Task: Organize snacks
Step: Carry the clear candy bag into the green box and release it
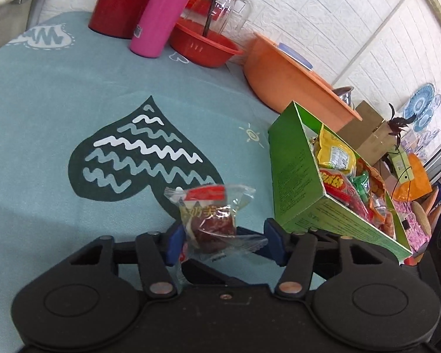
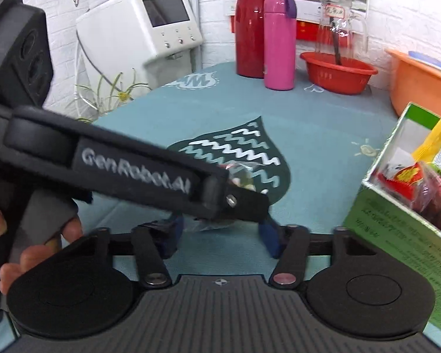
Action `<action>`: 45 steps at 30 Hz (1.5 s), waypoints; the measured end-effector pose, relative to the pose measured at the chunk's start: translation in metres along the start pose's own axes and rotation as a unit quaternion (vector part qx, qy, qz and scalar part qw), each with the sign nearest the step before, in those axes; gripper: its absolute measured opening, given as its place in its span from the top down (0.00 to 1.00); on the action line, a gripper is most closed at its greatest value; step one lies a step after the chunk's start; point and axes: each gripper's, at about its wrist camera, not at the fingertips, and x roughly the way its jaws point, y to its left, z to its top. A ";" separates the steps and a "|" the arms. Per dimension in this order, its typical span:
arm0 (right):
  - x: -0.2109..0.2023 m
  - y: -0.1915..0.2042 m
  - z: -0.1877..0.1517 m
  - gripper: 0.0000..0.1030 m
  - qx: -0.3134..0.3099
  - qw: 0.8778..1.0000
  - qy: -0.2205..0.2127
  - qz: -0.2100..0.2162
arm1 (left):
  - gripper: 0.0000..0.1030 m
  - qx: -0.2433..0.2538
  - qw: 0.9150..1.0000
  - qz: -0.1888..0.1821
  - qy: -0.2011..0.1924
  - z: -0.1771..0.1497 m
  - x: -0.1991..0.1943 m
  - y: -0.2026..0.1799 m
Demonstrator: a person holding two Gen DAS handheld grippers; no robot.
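The left gripper [image 1: 223, 242] has its blue-tipped jaws spread wide, with a clear-wrapped snack holding a dark red sweet and a red-and-white label [image 1: 211, 220] sitting between them; the left fingertip seems to touch the wrapper while the right one stands apart from it. The snack rests over the teal tablecloth printed with a dark heart [image 1: 73, 103]. Just beside it on the right stands an open green cardboard box [image 1: 291, 176] packed with yellow, red and green snack packets [image 1: 341, 173]. The right gripper [image 2: 222, 236] is also parted, nothing between its fingers, close behind the left gripper's black body [image 2: 138, 170].
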 end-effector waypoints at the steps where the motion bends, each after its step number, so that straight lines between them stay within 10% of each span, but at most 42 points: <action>1: -0.001 0.000 -0.001 0.25 0.003 1.000 0.000 0.005 | 0.20 0.002 1.000 0.001 0.000 -0.001 -0.001 -0.001; 20: -0.091 0.001 -0.028 0.31 -0.014 0.992 -0.111 -0.053 | 0.25 0.087 0.994 -0.029 -0.064 -0.018 -0.043 -0.106; 38: -0.122 -0.119 -0.010 0.30 0.025 0.970 -0.175 -0.167 | 0.21 0.140 0.984 -0.097 -0.059 0.047 0.070 -0.200; 40: -0.113 -0.131 -0.010 0.26 0.023 0.971 -0.168 -0.171 | 0.00 0.134 0.986 -0.091 -0.047 0.050 0.082 -0.196; 42: -0.106 -0.139 -0.015 0.04 0.025 0.971 -0.146 -0.190 | 0.00 0.119 0.989 -0.072 -0.058 0.047 0.081 -0.189; 45: -0.109 -0.138 -0.025 0.00 0.028 0.967 -0.158 -0.198 | 0.00 0.125 0.987 -0.053 -0.085 0.038 0.068 -0.182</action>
